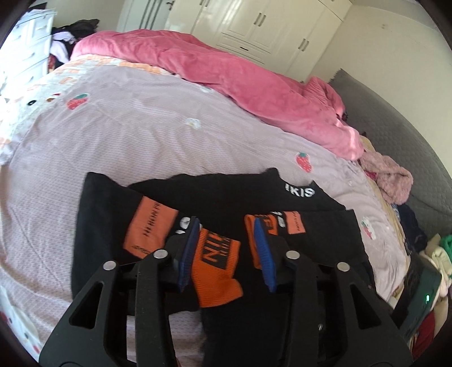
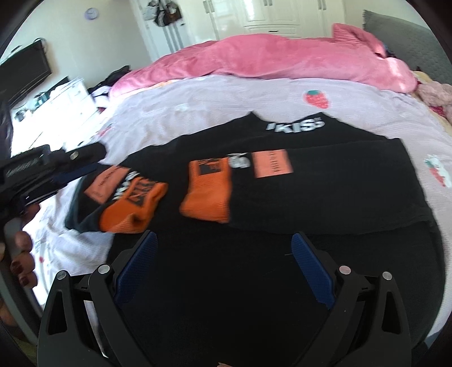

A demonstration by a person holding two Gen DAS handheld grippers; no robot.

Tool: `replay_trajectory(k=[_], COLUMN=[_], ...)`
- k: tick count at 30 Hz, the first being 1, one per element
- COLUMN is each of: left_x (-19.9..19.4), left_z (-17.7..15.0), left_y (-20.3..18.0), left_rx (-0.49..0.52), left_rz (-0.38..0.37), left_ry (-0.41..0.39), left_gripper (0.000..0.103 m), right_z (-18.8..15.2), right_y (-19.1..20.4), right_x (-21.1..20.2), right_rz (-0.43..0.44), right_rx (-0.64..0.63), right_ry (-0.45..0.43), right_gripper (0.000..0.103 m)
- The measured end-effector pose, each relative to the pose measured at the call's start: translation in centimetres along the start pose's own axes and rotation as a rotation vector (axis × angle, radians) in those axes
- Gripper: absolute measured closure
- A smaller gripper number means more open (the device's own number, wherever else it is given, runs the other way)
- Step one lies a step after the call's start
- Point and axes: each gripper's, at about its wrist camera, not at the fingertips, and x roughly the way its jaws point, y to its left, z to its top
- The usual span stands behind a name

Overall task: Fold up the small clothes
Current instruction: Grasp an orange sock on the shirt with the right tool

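A black top (image 2: 325, 183) with white "KISS" lettering lies flat on the lilac strawberry-print sheet (image 1: 127, 135), both sleeves folded in over its front. In the left wrist view my left gripper (image 1: 225, 223) stands partly open over the top. One orange cuff (image 1: 214, 262) lies loose between its blue pads, with a gap on the right side. The second orange cuff (image 2: 207, 192) rests near the middle of the top. My right gripper (image 2: 223, 234) hovers wide open over the top's near hem, with nothing between its fingers. The left gripper (image 2: 82, 169) shows at the left edge there.
A pink duvet (image 1: 240, 73) is bunched along the far side of the bed. Loose clothes (image 1: 387, 180) pile up by the grey headboard (image 1: 395, 118). White wardrobes (image 1: 254, 25) stand behind. A white dresser (image 2: 65, 98) and a dark screen (image 2: 25, 73) are at the left.
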Motion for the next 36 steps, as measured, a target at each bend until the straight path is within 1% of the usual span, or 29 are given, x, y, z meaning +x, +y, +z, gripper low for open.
replay_trajectory(k=[3, 4, 5, 7, 9, 10, 13, 17, 18, 20, 22, 24, 25, 26, 27, 28, 29, 30, 33, 36], left_x=[-0.4, -0.6, -0.7, -1.1, -1.5, -1.6, -2.1, -2.6, -2.7, -2.8, -3.0, -3.1, -3.0, -2.9, -2.8, -2.7, -2.6, -2.5, -2.7, -3.1], left_z=[0.3, 0.4, 0.4, 0.6, 0.9, 1.0, 1.4, 1.4, 1.4, 1.5, 1.5, 1.4, 1.5, 1.5, 1.5, 1.4, 1.4, 1.3, 1.3, 1.3], left_y=[1.2, 1.6, 1.9, 2.5, 2.7, 3.1, 4.8, 6.6, 6.8, 7.0, 7.1, 7.1, 7.0, 7.0, 7.1, 7.1, 7.1, 7.2, 7.5, 7.9], left_rx=[-0.022, -0.027, -0.028, -0.013, 0.020, 0.024, -0.029, -0.080, -0.089, -0.103, -0.110, -0.112, -0.113, -0.116, -0.123, -0.128, -0.130, -0.132, -0.144, -0.167], left_rz=[0.045, 0.075, 0.095, 0.194, 0.291, 0.317, 0.328, 0.359, 0.358, 0.352, 0.355, 0.351, 0.346, 0.339, 0.328, 0.323, 0.322, 0.326, 0.331, 0.329], left_ry=[-0.019, -0.031, -0.040, -0.067, -0.100, -0.111, -0.119, -0.128, -0.132, -0.137, -0.148, -0.152, -0.151, -0.148, -0.144, -0.141, -0.138, -0.135, -0.143, -0.157], left_gripper=[0.054, 0.047, 0.043, 0.040, 0.035, 0.031, 0.029, 0.029, 0.029, 0.027, 0.026, 0.026, 0.026, 0.026, 0.026, 0.026, 0.026, 0.026, 0.026, 0.026], right_z=[0.1, 0.2, 0.3, 0.6, 1.1, 1.2, 2.0, 2.7, 2.9, 3.1, 3.4, 3.6, 3.7, 3.7, 3.7, 3.7, 3.6, 3.5, 3.6, 3.9], right_y=[2.0, 2.4, 3.0, 3.9, 4.9, 5.2, 6.0, 5.8, 5.7, 5.4, 5.4, 5.6, 5.7, 5.9, 6.1, 6.3, 6.4, 6.3, 5.8, 5.6], right_x=[0.9, 1.1, 1.4, 2.1, 2.8, 3.0, 4.3, 6.4, 6.9, 7.6, 8.0, 8.4, 8.6, 8.8, 8.9, 8.8, 8.5, 8.2, 7.3, 6.1], right_rz=[0.054, 0.066, 0.083, 0.110, 0.141, 0.154, 0.161, 0.145, 0.149, 0.167, 0.152, 0.151, 0.160, 0.193, 0.210, 0.208, 0.208, 0.215, 0.246, 0.246], right_rx=[-0.017, -0.018, -0.014, -0.005, 0.008, 0.011, 0.020, 0.057, 0.066, 0.086, 0.083, 0.073, 0.068, 0.064, 0.064, 0.059, 0.046, 0.039, 0.046, 0.029], right_ry=[0.016, 0.018, 0.022, 0.029, 0.045, 0.048, 0.057, 0.086, 0.097, 0.105, 0.088, 0.082, 0.081, 0.086, 0.087, 0.078, 0.057, 0.045, 0.031, -0.003], right_gripper=[0.008, 0.008, 0.008, 0.008, 0.008, 0.008, 0.008, 0.008, 0.010, 0.017, 0.024, 0.046, 0.054, 0.073, 0.080, 0.082, 0.092, 0.094, 0.096, 0.096])
